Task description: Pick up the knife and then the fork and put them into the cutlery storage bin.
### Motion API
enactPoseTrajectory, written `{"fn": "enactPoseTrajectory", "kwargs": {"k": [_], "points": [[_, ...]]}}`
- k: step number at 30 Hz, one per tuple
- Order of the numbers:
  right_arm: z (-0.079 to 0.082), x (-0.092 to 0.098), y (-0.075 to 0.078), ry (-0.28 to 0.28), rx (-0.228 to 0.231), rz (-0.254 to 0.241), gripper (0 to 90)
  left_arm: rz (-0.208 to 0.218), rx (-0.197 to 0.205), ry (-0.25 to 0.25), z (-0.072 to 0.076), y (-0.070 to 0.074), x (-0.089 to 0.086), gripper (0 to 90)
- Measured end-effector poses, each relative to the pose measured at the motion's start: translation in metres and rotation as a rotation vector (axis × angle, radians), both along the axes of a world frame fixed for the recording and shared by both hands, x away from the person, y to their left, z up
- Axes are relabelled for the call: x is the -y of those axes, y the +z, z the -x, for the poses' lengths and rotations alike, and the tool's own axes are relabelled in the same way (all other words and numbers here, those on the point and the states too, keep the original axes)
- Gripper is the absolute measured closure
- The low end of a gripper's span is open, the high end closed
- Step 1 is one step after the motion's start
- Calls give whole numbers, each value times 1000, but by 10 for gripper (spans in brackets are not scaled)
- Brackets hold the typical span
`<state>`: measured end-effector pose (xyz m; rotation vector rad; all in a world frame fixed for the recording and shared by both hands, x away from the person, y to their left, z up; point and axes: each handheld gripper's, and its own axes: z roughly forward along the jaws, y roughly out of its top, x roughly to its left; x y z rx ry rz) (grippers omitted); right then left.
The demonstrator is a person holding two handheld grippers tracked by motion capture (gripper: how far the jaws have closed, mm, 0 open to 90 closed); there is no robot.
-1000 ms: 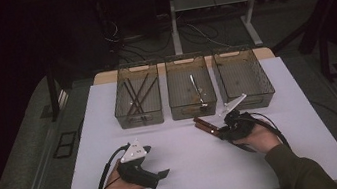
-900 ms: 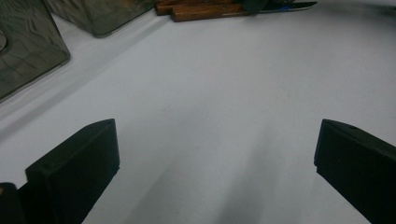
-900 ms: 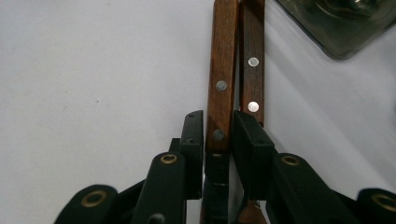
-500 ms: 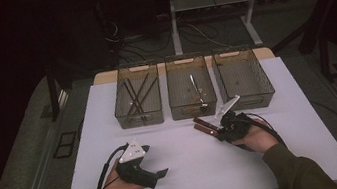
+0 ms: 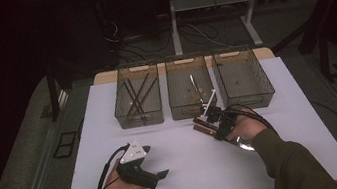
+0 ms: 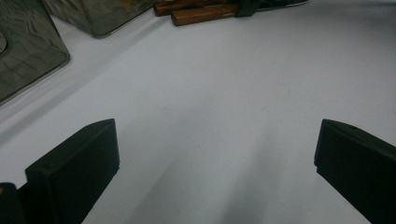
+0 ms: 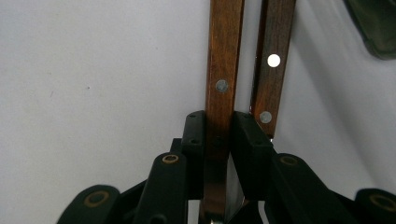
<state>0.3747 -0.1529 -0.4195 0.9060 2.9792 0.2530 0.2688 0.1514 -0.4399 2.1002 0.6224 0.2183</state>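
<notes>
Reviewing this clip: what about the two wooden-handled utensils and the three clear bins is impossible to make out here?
- Clamped brown wooden handle: its metal end is hidden behind the right gripper in the right gripper view.
- Second wooden handle: whether it is also gripped is unclear; the jaw covers its base.
- Middle clear plastic bin: contents too small and dark in the high view.
- Left gripper: open over bare white table.

Glossy wooden handle (image 7: pixel 224 70) with metal rivets, matt white table (image 5: pixel 193 171)

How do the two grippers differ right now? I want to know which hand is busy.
The right gripper is clamped on a wooden-handled utensil; the left gripper has its jaws wide apart with bare table between them. In the high view, the right one is up near the middle bin, the left one nearer the table's front edge. Both have black jaws.
</notes>
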Motion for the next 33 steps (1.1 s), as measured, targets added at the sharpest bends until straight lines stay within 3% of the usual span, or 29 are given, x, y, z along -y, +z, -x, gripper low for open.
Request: {"fn": "enactPoseTrajectory", "kwargs": {"k": [5,8,12,19,23,33], "points": [[-7,-10,1,17,-50,71,760,-1,0,-2,1,0,0,0],[-8,-12,1,19,-58,86,767,1,-1,-1,1,0,0,0],[-8,-9,1,18,-51,67,768,0,0,0,0,0,-1,0],[-3,3,8,3,-28,-47,768,10,4,-1,-1,1,-4,0],[0,12,16,-17,-18,-139,768,22,4,10,-1,1,-7,0],[12,36,31,-64,76,-343,768,26,0,10,-1,0,-7,0]]}}
